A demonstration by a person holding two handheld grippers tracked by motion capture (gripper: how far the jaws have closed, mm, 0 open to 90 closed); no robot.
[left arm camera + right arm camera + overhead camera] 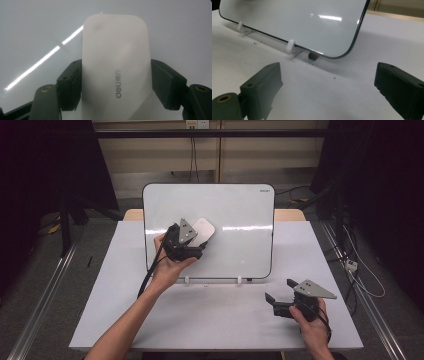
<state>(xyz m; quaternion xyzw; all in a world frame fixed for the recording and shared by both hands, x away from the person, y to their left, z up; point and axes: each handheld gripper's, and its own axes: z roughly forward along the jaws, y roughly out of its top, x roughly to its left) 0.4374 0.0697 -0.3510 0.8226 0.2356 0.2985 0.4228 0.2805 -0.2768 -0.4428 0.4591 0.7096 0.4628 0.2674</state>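
Observation:
A white whiteboard (240, 230) with a thin black rim leans upright on the white table (210, 320). My left gripper (199, 241) is shut on a white oblong eraser (205, 229) and holds it flat against the board's upper left area. In the left gripper view the eraser (116, 70), marked "deli", sits between both black jaws with the board surface (37, 30) behind it. My right gripper (279, 290) rests low at the table's right front, open, with nothing between its jaws. In the right gripper view it (329, 85) faces the board's lower corner (299, 22).
Two small white clips (290, 46) hold the board's bottom edge on the table. A small dark block (312, 56) sits under that edge. Cables (357, 270) trail on the floor to the right of the table, and a metal rail (45, 290) runs along the left.

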